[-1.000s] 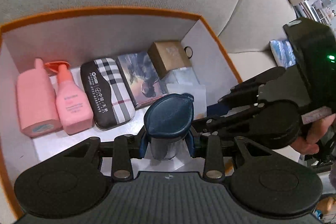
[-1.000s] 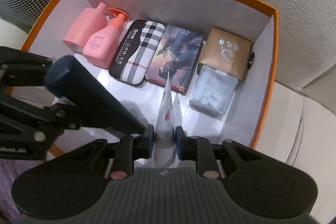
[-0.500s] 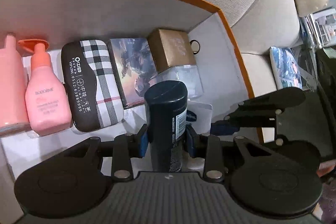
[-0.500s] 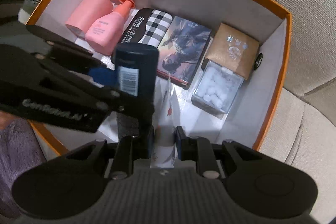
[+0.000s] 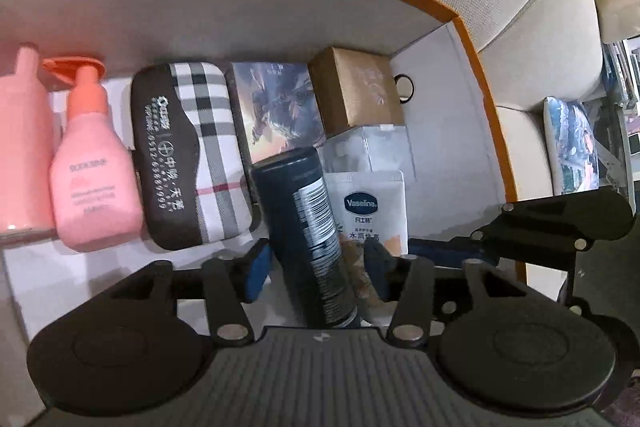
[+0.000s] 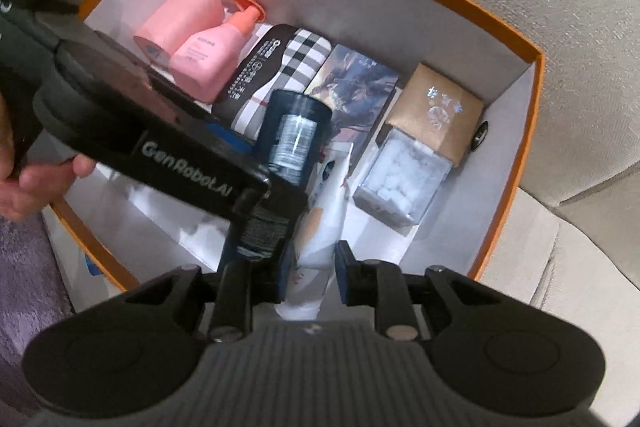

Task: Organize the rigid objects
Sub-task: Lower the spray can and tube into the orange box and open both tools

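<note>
An orange box (image 5: 476, 39) with white inside walls sits on a beige sofa; it also shows in the right wrist view (image 6: 532, 131). A dark blue bottle (image 5: 308, 227) lies between the fingers of my left gripper (image 5: 314, 263), whose jaws stand wide, apart from it. The bottle also shows in the right wrist view (image 6: 292, 143). My right gripper (image 6: 310, 263) has its jaws slightly parted around a white Vaseline tube (image 6: 324, 227), which lies beside the bottle (image 5: 370, 211).
In the box's back row lie two pink bottles (image 5: 92, 167), a plaid case (image 5: 188, 155), a picture box (image 5: 280, 107), a brown box (image 5: 356, 87) and a clear box of white pieces (image 6: 400, 179). Sofa cushions surround the box.
Both grippers lowered into the box. The blue bottle and the tube now rest on the box floor side by side. Both sets of jaws have opened off them.
</note>
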`<state>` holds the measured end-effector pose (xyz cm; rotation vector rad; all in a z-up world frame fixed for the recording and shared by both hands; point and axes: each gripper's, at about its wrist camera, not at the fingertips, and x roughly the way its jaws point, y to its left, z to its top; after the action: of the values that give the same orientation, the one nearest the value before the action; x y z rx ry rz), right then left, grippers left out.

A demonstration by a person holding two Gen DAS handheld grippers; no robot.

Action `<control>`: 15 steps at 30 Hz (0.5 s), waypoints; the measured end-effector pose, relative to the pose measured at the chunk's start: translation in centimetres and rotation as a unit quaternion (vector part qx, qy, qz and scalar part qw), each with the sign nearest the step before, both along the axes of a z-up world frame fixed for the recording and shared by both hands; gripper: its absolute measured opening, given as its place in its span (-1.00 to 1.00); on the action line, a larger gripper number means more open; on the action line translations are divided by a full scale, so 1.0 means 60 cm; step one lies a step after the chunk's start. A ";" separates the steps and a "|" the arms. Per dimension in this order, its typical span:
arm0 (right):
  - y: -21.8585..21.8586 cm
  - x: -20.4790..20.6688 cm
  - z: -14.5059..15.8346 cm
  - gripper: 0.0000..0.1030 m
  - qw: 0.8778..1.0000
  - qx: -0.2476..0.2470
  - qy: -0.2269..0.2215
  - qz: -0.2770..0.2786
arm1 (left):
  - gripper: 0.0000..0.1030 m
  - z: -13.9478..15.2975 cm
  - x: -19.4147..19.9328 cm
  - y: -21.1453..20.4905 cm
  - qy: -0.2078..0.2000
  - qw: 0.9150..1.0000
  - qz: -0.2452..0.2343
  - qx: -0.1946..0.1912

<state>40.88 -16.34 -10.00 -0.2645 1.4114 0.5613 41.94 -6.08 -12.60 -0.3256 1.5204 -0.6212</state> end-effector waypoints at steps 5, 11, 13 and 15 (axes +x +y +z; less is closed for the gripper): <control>-0.003 -0.001 0.014 -0.57 1.000 -0.005 -0.017 -0.002 | 0.11 0.020 -0.001 0.013 -0.030 1.000 -0.002 -0.001; 0.000 0.005 0.009 -0.66 1.000 -0.017 -0.026 -0.006 | -0.10 0.014 0.003 0.013 -0.029 0.999 -0.012 0.009; 0.002 0.006 0.002 -0.66 1.000 -0.018 -0.022 -0.005 | -0.18 0.007 0.003 0.015 -0.026 1.000 -0.013 0.011; 0.002 0.005 -0.003 -0.66 1.000 -0.015 -0.015 -0.007 | -0.19 0.002 0.002 0.013 -0.022 1.000 -0.013 0.005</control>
<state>41.21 -16.20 -10.20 -0.2861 1.3918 0.5232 42.06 -5.29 -12.46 -0.2829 1.4875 -0.6380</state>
